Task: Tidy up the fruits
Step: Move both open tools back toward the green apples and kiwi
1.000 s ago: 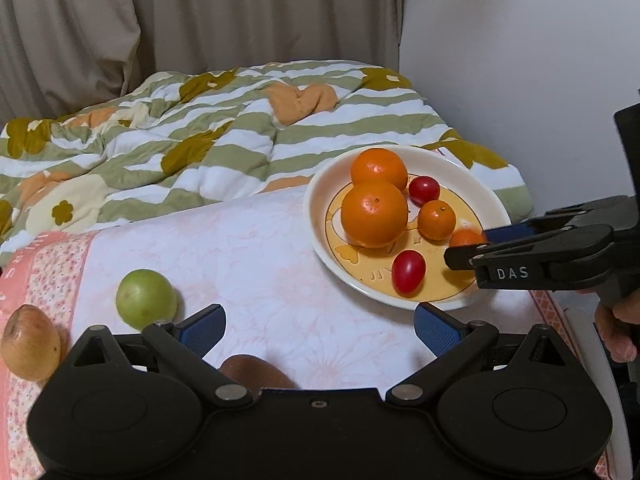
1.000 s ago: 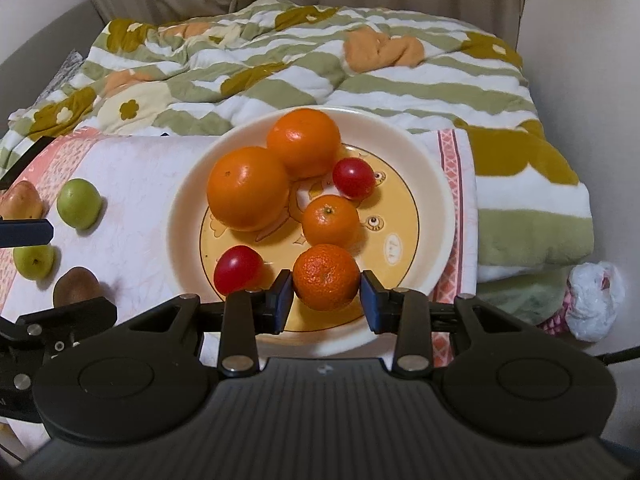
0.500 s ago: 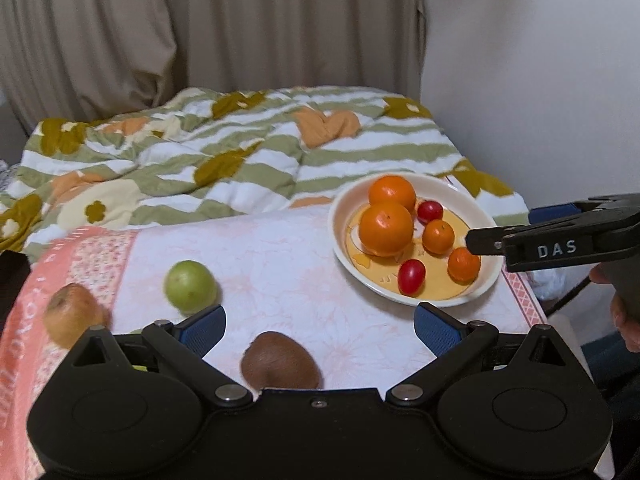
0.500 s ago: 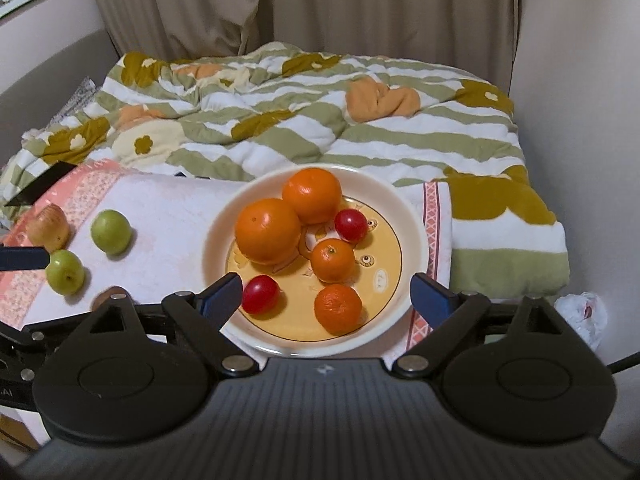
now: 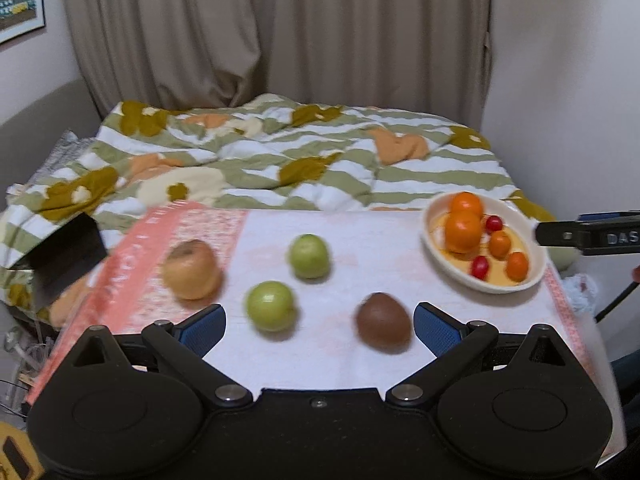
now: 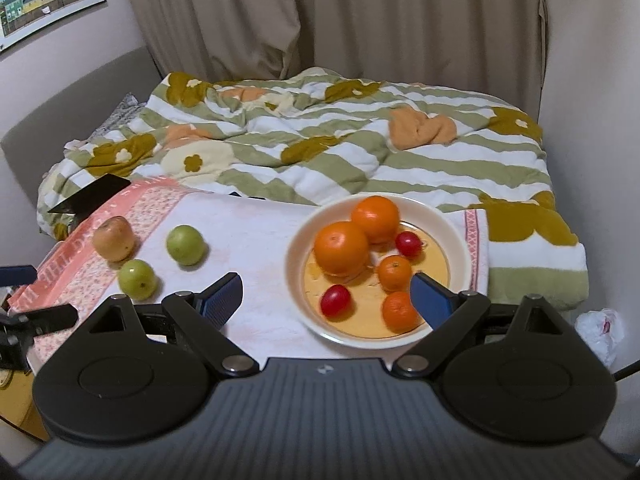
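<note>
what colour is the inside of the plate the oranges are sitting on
Yellow inside, with a cream-white rim: the plate shows this best in the right wrist view.

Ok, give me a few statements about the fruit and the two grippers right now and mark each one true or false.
1. The plate holds six fruits. True.
2. The brown kiwi lies on the plate. False: it lies on the cloth.
3. Two green apples lie on the cloth. True.
4. The right gripper grips a small orange. False: it is open, holding nothing.
5. The left gripper is open. True.
</note>
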Action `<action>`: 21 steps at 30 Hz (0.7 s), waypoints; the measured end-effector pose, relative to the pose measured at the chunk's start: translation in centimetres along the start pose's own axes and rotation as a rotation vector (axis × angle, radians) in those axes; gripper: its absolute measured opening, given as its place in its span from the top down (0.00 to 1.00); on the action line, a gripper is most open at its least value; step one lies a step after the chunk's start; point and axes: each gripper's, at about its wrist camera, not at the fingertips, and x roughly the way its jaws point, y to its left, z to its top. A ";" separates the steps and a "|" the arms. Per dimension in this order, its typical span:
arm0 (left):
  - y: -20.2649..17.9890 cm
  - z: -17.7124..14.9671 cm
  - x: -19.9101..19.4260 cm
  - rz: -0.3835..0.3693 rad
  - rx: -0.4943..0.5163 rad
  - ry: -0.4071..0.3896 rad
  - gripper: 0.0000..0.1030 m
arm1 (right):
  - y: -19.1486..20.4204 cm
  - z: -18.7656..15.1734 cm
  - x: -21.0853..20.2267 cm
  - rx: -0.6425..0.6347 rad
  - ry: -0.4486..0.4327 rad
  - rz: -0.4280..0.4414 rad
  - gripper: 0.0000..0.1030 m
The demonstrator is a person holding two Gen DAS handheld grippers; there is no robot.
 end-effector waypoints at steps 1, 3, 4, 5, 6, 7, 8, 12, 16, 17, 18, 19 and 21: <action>0.7 -0.1 -0.1 0.001 0.000 0.001 0.01 | 0.5 -0.2 -0.2 -0.008 -0.006 -0.011 0.00; 2.0 -0.4 0.1 -0.012 0.005 0.005 0.01 | 1.5 -0.5 -0.6 -0.013 -0.013 -0.025 0.00; 2.6 -0.5 0.2 -0.018 0.015 0.008 0.01 | 2.0 -0.7 -0.7 -0.007 -0.018 -0.035 0.00; 3.2 -0.5 0.4 -0.022 0.029 0.010 0.01 | 2.6 -0.9 -0.9 0.001 -0.020 -0.047 0.00; 3.7 -0.6 0.5 -0.026 0.043 0.010 0.01 | 3.0 -1.1 -0.9 0.010 -0.019 -0.058 0.00; 4.3 -0.5 0.8 -0.037 0.062 0.012 0.01 | 3.6 -1.3 -1.1 0.023 -0.018 -0.074 0.00; 4.7 -0.5 1.0 -0.048 0.074 0.012 0.01 | 4.0 -1.5 -1.0 0.038 -0.013 -0.090 0.00; 6.5 -0.2 1.9 -0.105 0.124 -0.009 0.01 | 6.3 -2.3 -1.3 0.108 -0.023 -0.153 0.00; 8.2 0.3 3.2 -0.161 0.184 -0.015 0.01 | 8.3 -3.1 -1.2 0.175 -0.021 -0.220 0.00; 8.6 0.4 3.6 -0.176 0.196 -0.015 0.01 | 8.8 -3.3 -1.0 0.190 -0.016 -0.231 0.00; 9.0 0.5 4.1 -0.196 0.205 -0.008 0.01 | 9.2 -3.5 -0.9 0.201 -0.013 -0.241 0.00; 9.4 0.6 4.5 -0.217 0.208 -0.001 0.01 | 9.7 -3.7 -0.7 0.214 -0.007 -0.253 0.00; 10.0 0.8 5.8 -0.251 0.208 0.023 0.01 | 10.6 -4.1 -0.1 0.234 0.003 -0.272 0.00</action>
